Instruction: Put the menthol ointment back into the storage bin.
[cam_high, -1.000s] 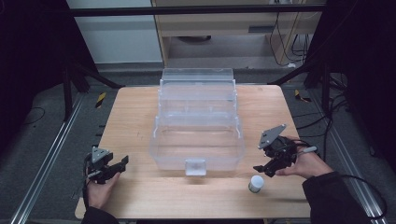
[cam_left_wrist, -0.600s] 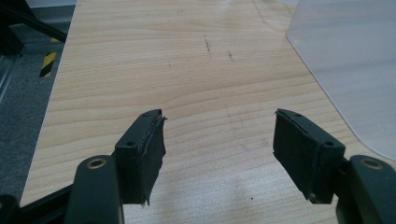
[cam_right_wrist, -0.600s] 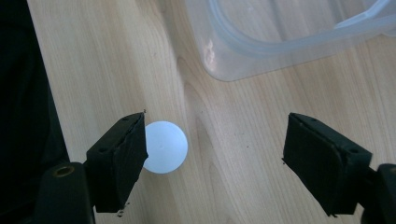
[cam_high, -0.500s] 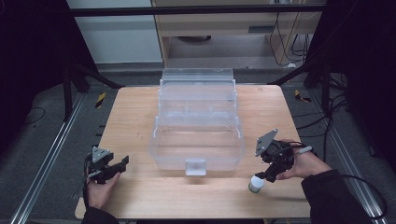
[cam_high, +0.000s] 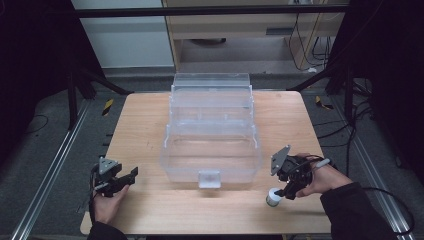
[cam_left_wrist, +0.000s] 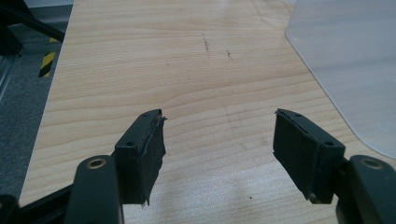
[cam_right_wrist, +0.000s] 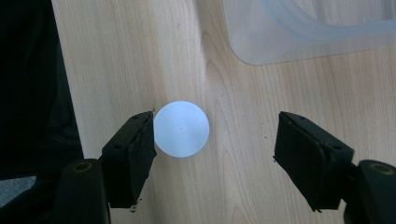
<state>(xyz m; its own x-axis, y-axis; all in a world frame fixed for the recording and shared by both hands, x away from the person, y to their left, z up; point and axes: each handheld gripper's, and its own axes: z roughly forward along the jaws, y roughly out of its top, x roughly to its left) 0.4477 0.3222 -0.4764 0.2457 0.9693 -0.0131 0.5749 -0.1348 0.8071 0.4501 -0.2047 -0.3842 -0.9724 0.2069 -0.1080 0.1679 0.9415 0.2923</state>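
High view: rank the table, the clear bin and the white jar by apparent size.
1. Table
2. Clear bin, on the table and well within its edges
3. White jar, smallest by far

No ties; all three sit at much the same distance from the camera.

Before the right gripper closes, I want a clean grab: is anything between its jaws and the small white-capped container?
Nothing visible is. In the right gripper view the white-capped container stands on bare table between the jaws of the right gripper, which have just been closing; one pad is at its edge, the other apart. The clear bin lies beyond.
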